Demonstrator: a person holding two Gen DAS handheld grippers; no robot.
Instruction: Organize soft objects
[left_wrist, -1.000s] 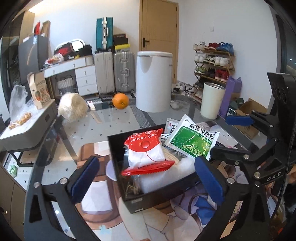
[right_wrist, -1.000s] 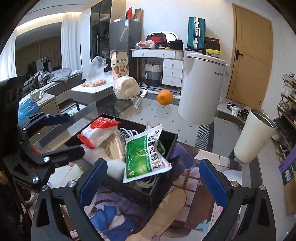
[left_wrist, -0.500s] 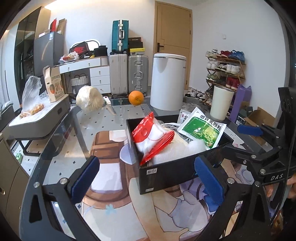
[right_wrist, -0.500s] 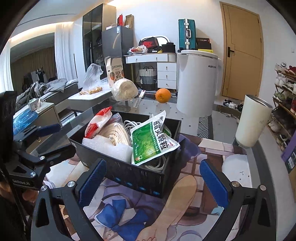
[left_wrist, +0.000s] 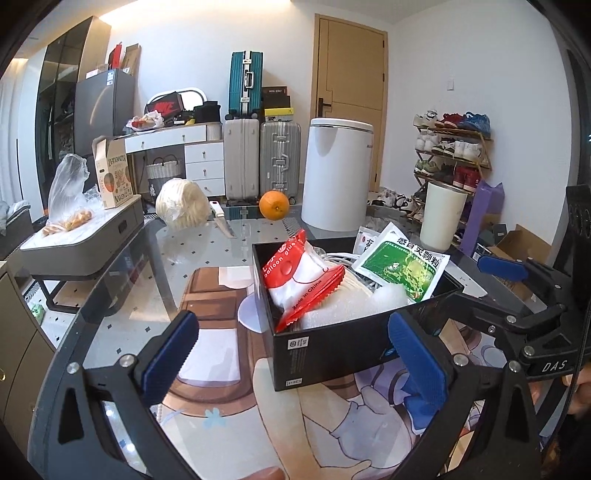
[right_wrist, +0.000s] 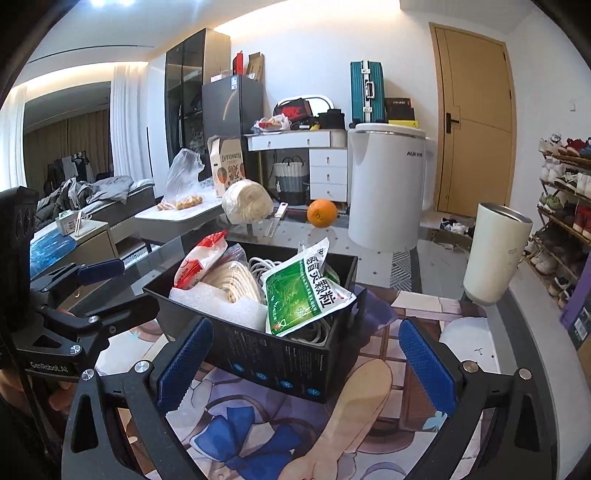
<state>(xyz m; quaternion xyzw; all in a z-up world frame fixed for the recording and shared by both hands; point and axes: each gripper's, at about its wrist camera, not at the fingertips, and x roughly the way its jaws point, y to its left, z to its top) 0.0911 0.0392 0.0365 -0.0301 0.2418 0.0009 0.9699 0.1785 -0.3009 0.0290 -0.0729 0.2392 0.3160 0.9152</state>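
Both the left hand-held gripper (left_wrist: 291, 360) and the right hand-held gripper (right_wrist: 304, 360) gape wide and hold nothing, while the black box (left_wrist: 332, 347) on the surface (left_wrist: 207, 258) at 12 o'clock holds a red-and-white packet (left_wrist: 301, 275), green sachet (right_wrist: 304, 291) and white foam (right_wrist: 218, 301).

You face white walls, wooden door (left_wrist: 349, 107) far right. Suitcases (left_wrist: 262, 158) and white drawer unit (left_wrist: 184, 158) far centre. Shoe rack (left_wrist: 452, 147) right. Bed (right_wrist: 107, 195) far left, curtains (right_wrist: 125, 122) behind.
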